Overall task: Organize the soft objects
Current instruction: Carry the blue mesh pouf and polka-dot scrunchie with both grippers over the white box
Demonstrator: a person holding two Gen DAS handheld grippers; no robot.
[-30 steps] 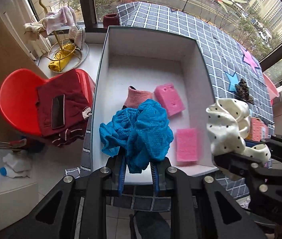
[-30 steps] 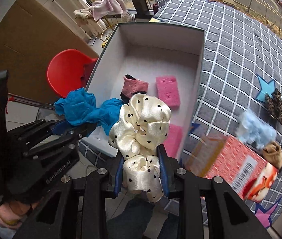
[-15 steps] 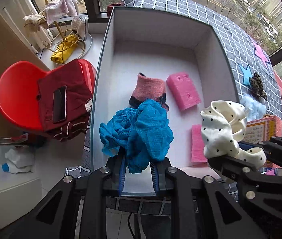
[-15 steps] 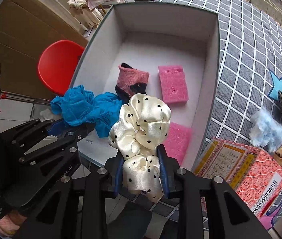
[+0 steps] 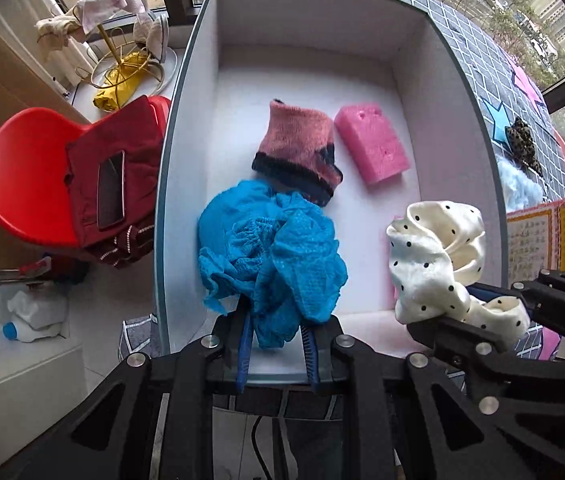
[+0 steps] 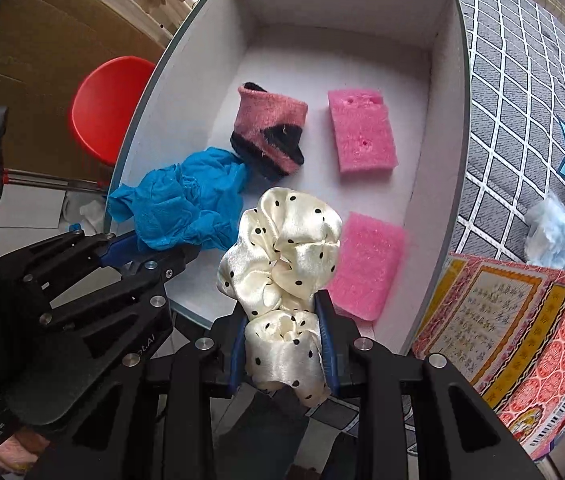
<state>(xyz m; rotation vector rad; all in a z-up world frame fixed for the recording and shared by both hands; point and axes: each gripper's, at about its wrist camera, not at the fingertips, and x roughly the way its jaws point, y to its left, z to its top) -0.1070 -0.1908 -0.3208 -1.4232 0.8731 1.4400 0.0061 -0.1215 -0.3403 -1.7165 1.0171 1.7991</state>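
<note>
Left wrist view: left gripper clamped on blue cloth, held over near end of white box; pink sock and pink sponge inside.

Right wrist view: right gripper pinching polka-dot scrunchie above box's near edge, beside second sponge.

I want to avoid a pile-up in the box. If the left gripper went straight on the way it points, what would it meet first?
Probably the pink sock, lying just beyond the blue cloth that the left gripper holds; depth is unclear.
</note>
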